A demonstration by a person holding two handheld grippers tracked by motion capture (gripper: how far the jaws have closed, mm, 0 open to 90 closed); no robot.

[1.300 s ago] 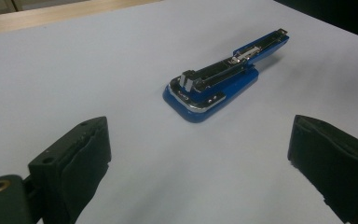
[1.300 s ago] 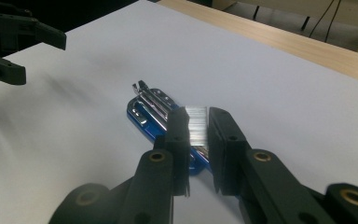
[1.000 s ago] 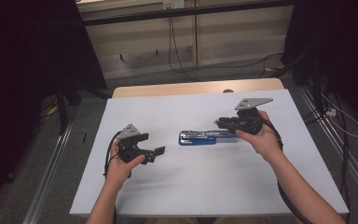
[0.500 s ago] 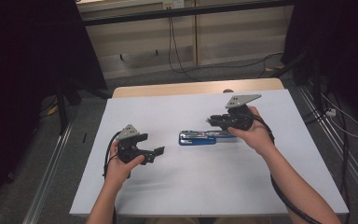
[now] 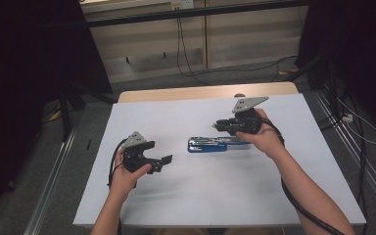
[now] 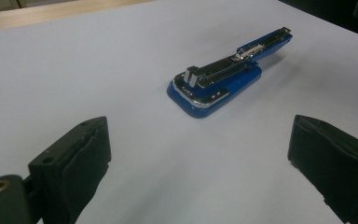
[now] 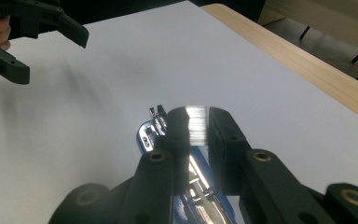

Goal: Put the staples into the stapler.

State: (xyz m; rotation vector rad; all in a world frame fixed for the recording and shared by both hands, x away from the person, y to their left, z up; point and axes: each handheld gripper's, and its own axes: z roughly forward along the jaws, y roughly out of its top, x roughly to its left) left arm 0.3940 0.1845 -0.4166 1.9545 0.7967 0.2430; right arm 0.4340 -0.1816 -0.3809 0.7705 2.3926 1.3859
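A blue stapler (image 5: 206, 145) with its metal magazine exposed lies flat in the middle of the white table top (image 5: 186, 200). My right gripper (image 5: 217, 126) hovers over the stapler's right end, pointing left. In the right gripper view its jaws (image 7: 196, 123) are shut on a small shiny silver strip (image 7: 196, 120), just above the stapler's (image 7: 153, 133) metal channel. My left gripper (image 5: 165, 163) stands open left of the stapler, nothing between its pads (image 6: 91, 147), and the stapler (image 6: 219, 84) lies ahead of it.
The white sheet covers a wooden table whose bare edge (image 5: 200, 92) shows at the back. Cables (image 5: 191, 68) run over the floor behind it, and metal rails (image 5: 54, 186) flank the table. The other hand's open gripper (image 7: 51, 56) shows at the right gripper view's top left.
My right gripper has moved left along the stapler and a little lower, still shut. The left hand and the stapler have stayed in place.
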